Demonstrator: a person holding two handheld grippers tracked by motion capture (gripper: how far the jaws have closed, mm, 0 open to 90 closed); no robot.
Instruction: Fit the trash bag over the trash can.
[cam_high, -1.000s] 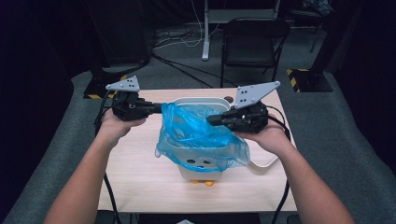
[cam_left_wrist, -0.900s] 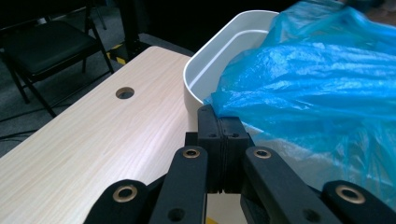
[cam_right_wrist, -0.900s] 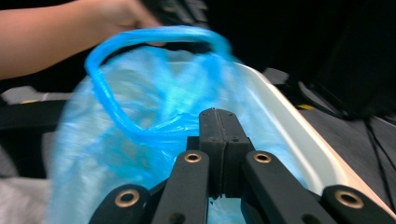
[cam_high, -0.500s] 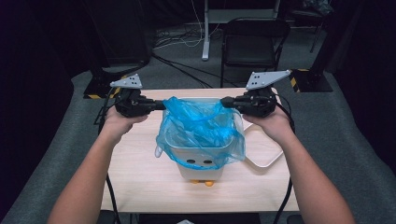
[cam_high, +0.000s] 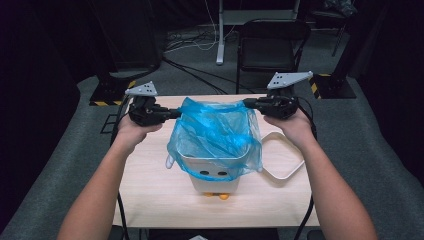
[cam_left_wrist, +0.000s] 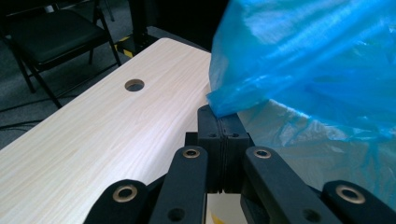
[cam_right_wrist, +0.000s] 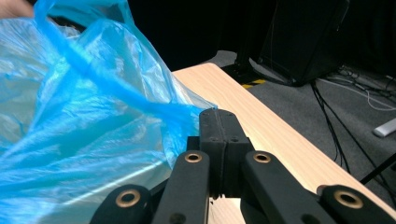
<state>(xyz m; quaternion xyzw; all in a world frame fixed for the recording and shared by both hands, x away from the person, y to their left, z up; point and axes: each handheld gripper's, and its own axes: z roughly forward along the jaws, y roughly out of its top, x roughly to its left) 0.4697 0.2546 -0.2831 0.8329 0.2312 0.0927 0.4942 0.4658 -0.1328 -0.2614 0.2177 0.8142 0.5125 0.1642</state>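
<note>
A thin blue plastic bag (cam_high: 216, 132) is stretched open over a small white bin (cam_high: 215, 177) in the middle of the wooden table (cam_high: 150, 195). My left gripper (cam_high: 176, 113) is shut on the bag's left edge. In the left gripper view its jaws (cam_left_wrist: 223, 119) pinch a corner of the blue plastic bag (cam_left_wrist: 308, 60). My right gripper (cam_high: 248, 103) is shut on the bag's right edge, slightly higher. In the right gripper view its jaws (cam_right_wrist: 218, 116) clamp a twisted strip of the bag (cam_right_wrist: 79, 121). The bag's lower part hangs down around the bin's rim.
A white lid frame (cam_high: 284, 159) lies on the table to the right of the bin. An orange piece (cam_high: 223, 196) pokes out at the bin's base. The table has a round hole (cam_left_wrist: 134, 85). A black chair (cam_high: 270, 47) and floor cables (cam_high: 200, 70) are beyond the far edge.
Both grippers have moved apart and away from me, pulling the bag wider and higher over the bin. The right one rose more.
</note>
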